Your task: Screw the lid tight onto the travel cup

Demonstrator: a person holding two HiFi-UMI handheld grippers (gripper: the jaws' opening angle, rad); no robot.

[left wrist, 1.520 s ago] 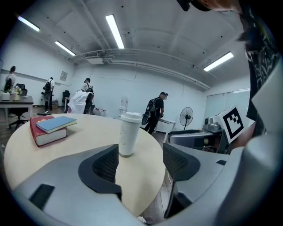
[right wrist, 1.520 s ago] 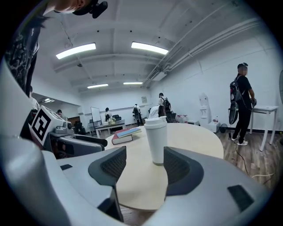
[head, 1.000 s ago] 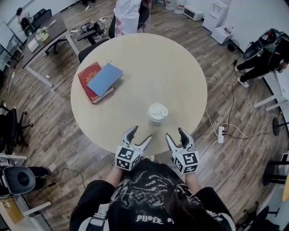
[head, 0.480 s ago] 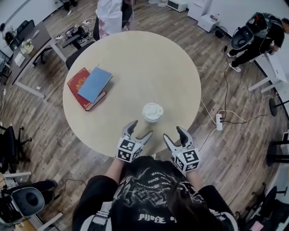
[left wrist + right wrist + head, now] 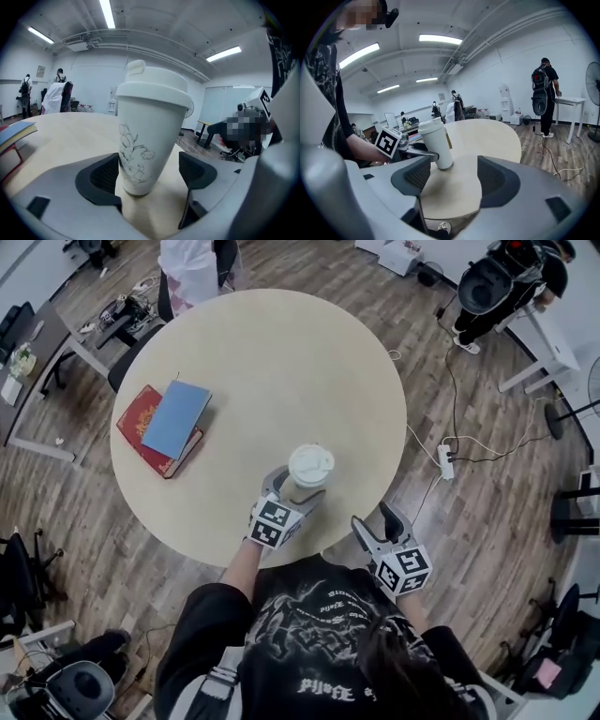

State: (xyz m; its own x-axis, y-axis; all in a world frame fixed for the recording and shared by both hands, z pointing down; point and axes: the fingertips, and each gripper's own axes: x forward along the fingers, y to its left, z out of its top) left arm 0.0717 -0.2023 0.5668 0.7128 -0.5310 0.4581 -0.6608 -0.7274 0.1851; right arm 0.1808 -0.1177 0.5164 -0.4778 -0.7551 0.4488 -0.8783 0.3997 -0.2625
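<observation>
Far left, a red hardback book with a blue book lying on top of it: well apart from the action, no trouble there.

Now the left gripper. Its jaws have just been opening, and they straddle the white tapered travel cup, which stands upright near the front edge of the round pale wooden table. The pads sit low on the body. One looks close against the wall and the other shows a clear gap, so there is no squeeze yet. That is the danger: closing unevenly would likely shove the cup sideways, and a low hold on a slick taper could let it tip or spin.

The white lid is already sitting on the rim; how far it is threaded I can't tell.

Over to the right gripper, off the table's edge. Its jaws have just been opening too, with nothing between them and the cup well ahead. If it twists before the left one clamps firmly, cup and lid would probably turn together. Pressing down off-centre risks cross-threading.
</observation>
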